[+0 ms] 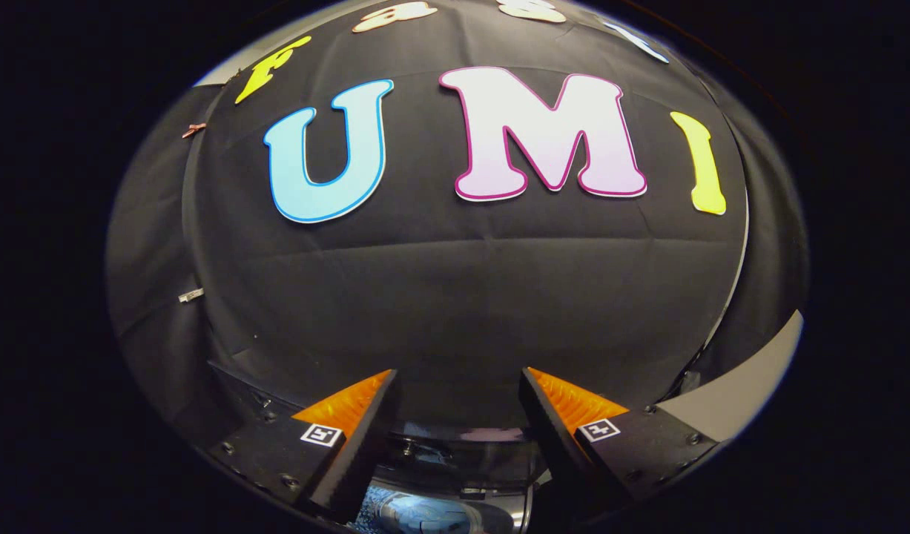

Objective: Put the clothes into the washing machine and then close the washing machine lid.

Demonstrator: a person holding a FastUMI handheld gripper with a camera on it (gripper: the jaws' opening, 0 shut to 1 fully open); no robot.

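Your gripper [458, 386] is held level and high, looking straight ahead at the black cloth wall [455, 297] of the booth rather than down at the work. Its two fingers [366, 423] stand well apart, with a wide gap between the tips and nothing caught in that gap. Each finger carries a small square marker on the top of its block.

Down low, between the roots of your fingers and nearer to you than their tips, you can see the top of the washing machine [455, 452]: a dark, glossy rim or panel running from left to right, with what looks like a pale strip along its far edge. Below that rim, close against the left finger, lies a patch of blue and whitish fabric, the clothes [403, 515], which seem to sit inside the machine's opening. You cannot tell how much cloth is in there or how deep it lies, since the fingers cover most of it. The state of the lid cannot be made out from here.

Off to your right, beyond the right finger, a pale grey curved panel [744, 378] rises beside the wall.
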